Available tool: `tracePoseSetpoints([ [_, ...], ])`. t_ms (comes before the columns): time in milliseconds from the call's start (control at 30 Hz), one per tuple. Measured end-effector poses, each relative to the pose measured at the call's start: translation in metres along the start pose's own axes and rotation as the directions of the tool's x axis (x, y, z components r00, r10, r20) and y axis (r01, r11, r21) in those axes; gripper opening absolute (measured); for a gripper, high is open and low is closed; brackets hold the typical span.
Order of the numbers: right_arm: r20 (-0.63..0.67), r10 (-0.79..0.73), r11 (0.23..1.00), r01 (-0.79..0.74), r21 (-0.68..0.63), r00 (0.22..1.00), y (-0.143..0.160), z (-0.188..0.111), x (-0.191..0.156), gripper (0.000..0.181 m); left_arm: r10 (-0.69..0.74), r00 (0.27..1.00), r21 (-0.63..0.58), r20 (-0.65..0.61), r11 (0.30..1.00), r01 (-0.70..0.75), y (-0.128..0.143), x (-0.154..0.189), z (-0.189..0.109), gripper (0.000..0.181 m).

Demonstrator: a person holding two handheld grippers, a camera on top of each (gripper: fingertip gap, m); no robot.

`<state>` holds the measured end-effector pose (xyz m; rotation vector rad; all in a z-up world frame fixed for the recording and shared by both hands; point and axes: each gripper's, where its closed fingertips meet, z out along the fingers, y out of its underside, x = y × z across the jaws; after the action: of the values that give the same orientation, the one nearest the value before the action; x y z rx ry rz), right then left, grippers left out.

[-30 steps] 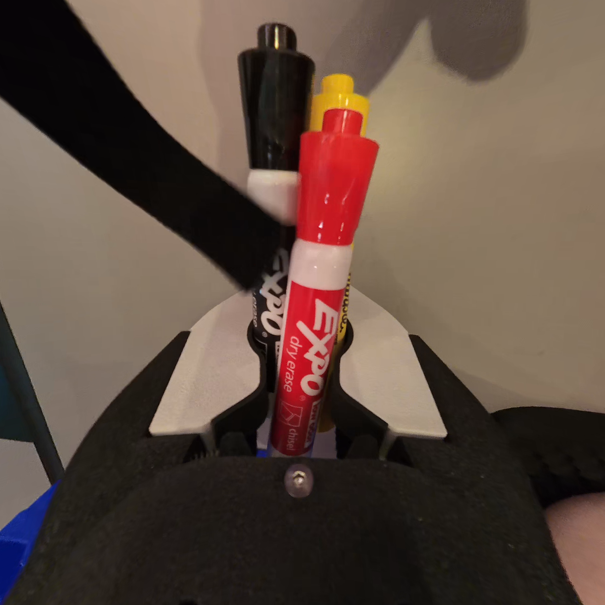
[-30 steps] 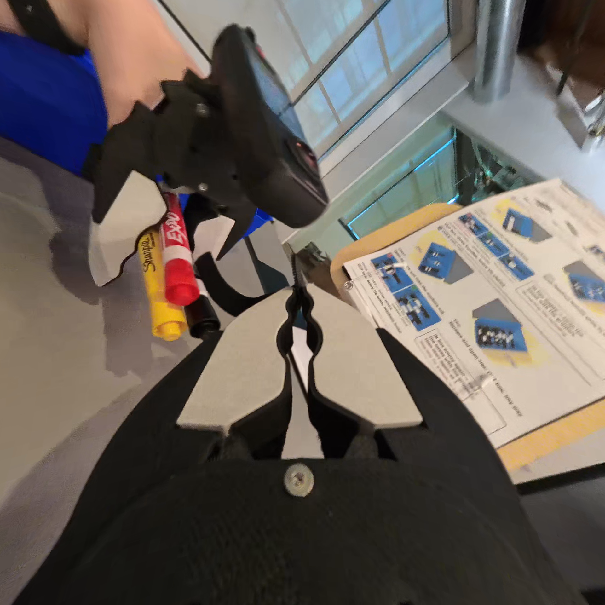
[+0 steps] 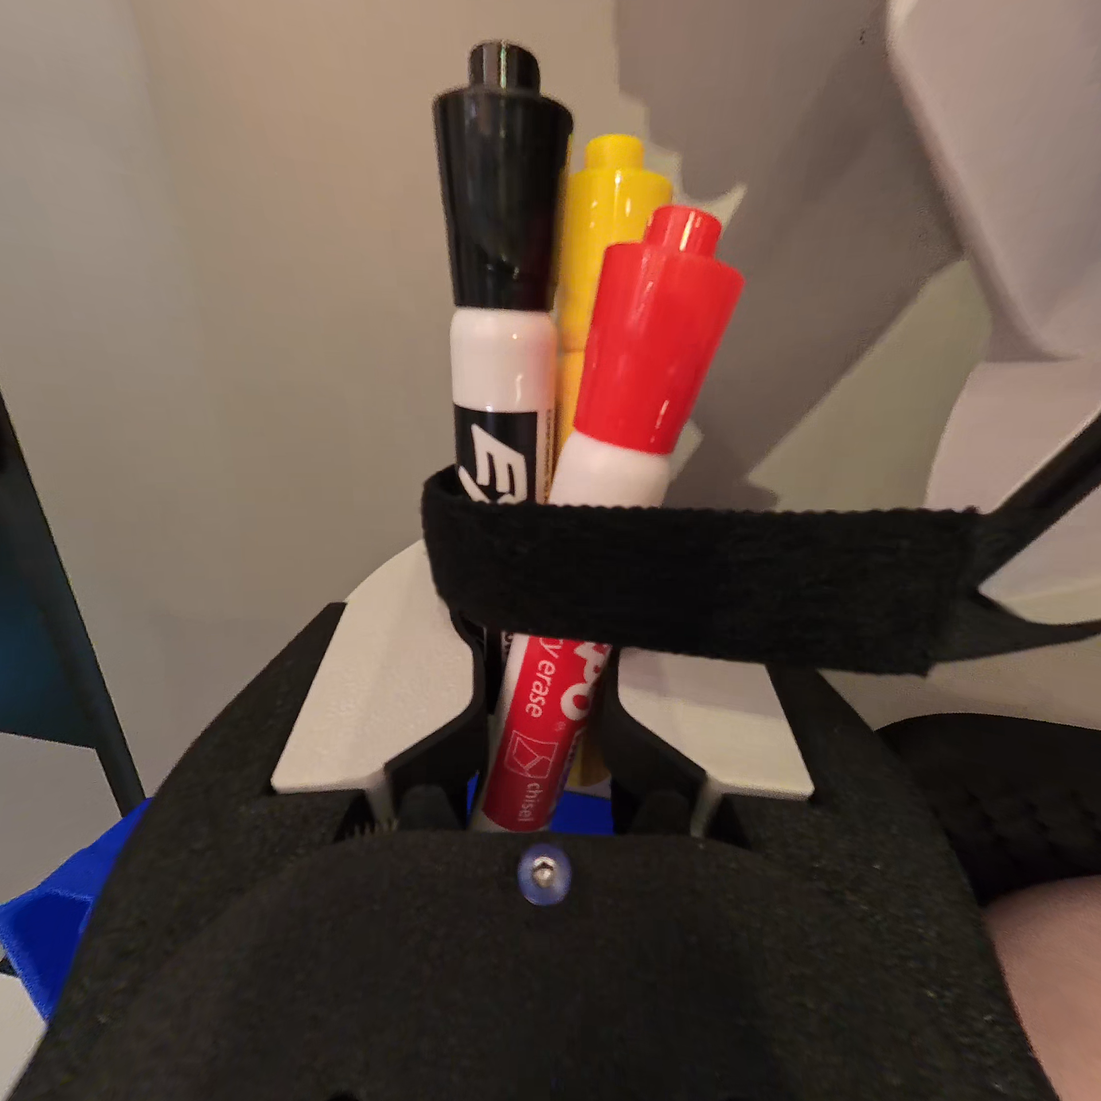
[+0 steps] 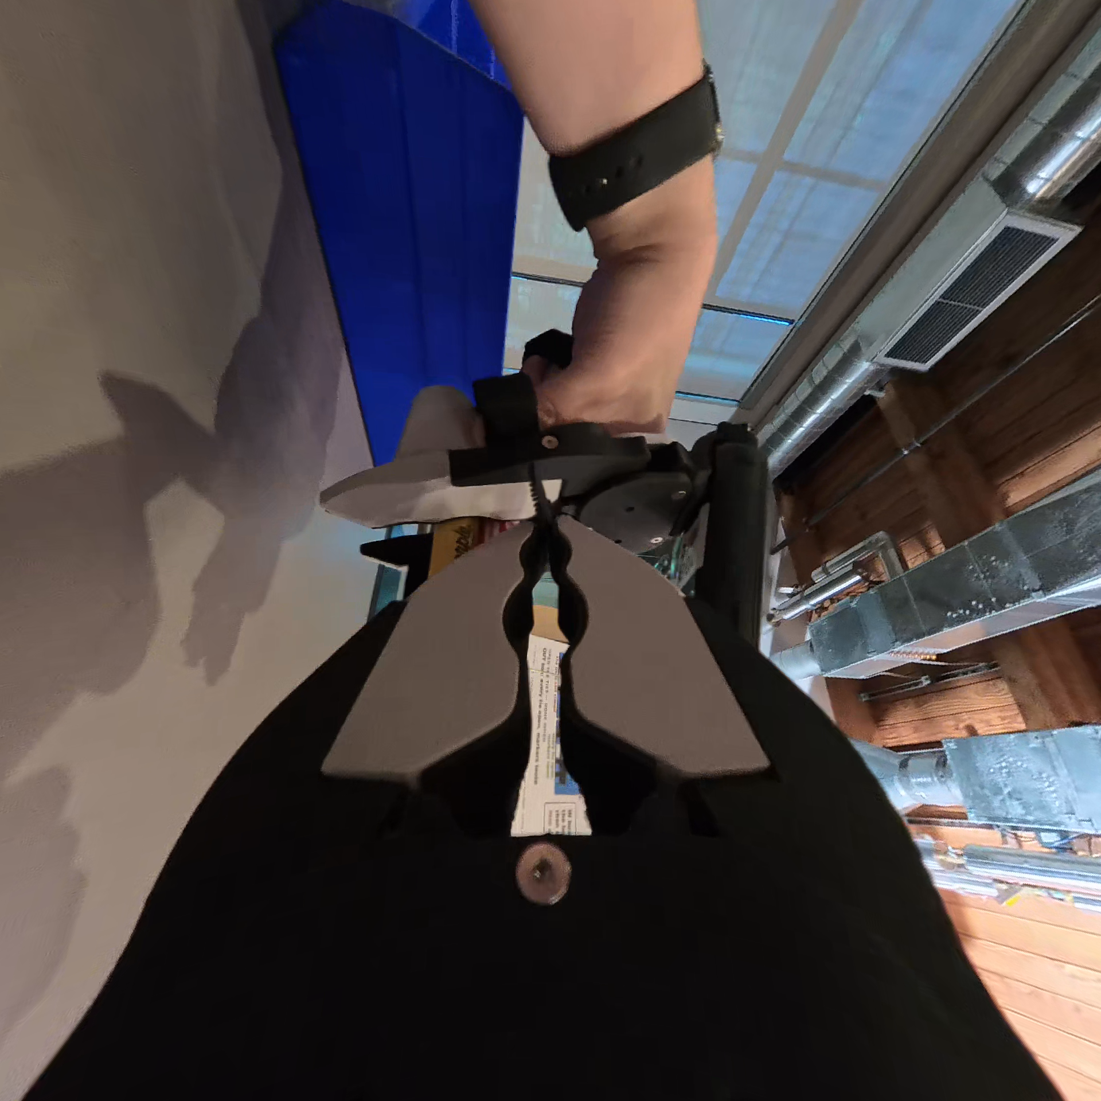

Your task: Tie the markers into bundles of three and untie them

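My left gripper (image 3: 545, 602) is shut on three markers held upright: a black marker (image 3: 500, 286), a yellow marker (image 3: 607, 238) behind, and a red marker (image 3: 643, 357) in front. A black hook-and-loop strap (image 3: 685, 584) wraps around them just above my fingers and runs off to the right. My right gripper (image 4: 545, 524) is shut on the strap's thin end (image 4: 541, 506), right beside the left gripper (image 4: 536, 470), which a person's hand (image 4: 619, 357) holds. A bit of the yellow marker (image 4: 456, 542) shows there.
A pale table surface (image 3: 208, 357) lies behind the markers. A blue bin (image 4: 405, 179) stands by the table in the right wrist view. A printed instruction sheet (image 4: 545, 745) shows between my right fingers. Windows and metal ducts (image 4: 983, 625) fill the right side. Some 10 centimetres of space lies between my two pairs of fingers.
The strap has gone from hanging loose at the upper left to wrapped across the markers and pulled right. My right gripper has rolled over and come close beside the left gripper.
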<state>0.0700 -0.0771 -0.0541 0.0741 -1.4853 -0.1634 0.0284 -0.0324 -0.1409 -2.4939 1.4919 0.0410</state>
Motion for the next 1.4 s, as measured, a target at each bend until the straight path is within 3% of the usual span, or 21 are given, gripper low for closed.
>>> tracePoseSetpoints([
  [33,0.0,-0.016,1.0,0.016,-0.002,1.0,-0.001,0.0,-0.002,0.003,-0.004,1.0,-0.001,0.004,1.0,0.004,0.001,-0.001,0.0,0.042],
  [433,-0.027,-0.127,0.992,0.127,0.003,0.992,-0.009,0.005,-0.014,0.004,0.017,1.0,0.026,-0.001,1.0,-0.017,-0.006,0.002,-0.003,0.042],
  [1400,-0.03,-0.117,0.991,0.119,0.058,0.993,-0.016,-0.002,-0.006,0.015,0.068,0.997,0.062,0.03,0.996,-0.07,-0.016,0.01,-0.018,0.042],
])
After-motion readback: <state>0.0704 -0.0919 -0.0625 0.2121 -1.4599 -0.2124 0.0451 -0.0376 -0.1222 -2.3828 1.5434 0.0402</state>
